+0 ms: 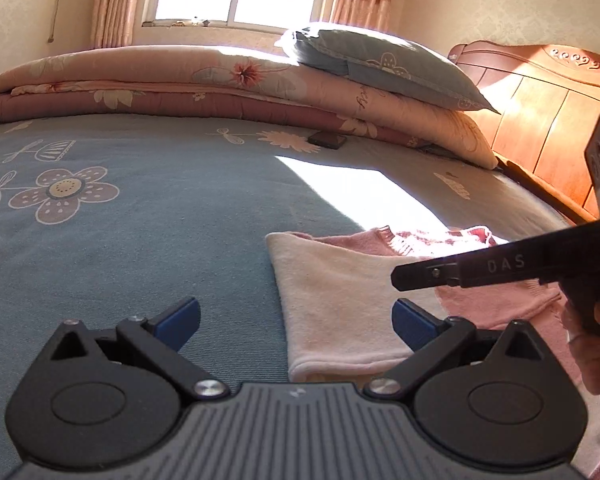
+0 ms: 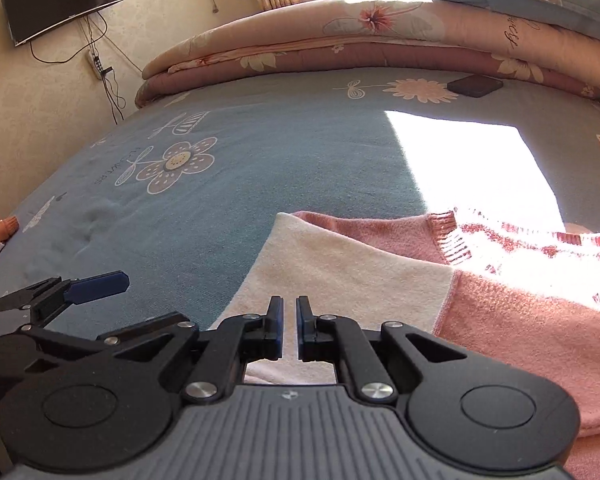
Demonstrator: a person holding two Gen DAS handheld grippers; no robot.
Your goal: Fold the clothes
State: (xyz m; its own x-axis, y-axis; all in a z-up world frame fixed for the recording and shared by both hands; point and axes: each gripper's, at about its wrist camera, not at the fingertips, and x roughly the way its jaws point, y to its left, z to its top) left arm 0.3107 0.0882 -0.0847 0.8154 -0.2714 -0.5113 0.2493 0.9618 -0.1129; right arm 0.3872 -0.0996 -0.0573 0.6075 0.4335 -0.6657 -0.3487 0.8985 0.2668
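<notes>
L gripper (image 1: 296,322) was wide open, empty, above the bedsheet (image 1: 140,240). R gripper (image 2: 289,326) was nearly shut over the pink sweater (image 2: 512,320), gripping nothing visible.

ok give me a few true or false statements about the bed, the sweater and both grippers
1. The left gripper is open. True.
2. The right gripper grips the pink sweater. False: its jaws are shut with nothing visible between them, above the cream sleeve.
3. A blue pillow lies on the folded quilt. True.
4. The sweater lies on a bare wooden floor. False: it lies on the blue bedsheet.
5. A dark flat object lies near the quilt. True.
</notes>
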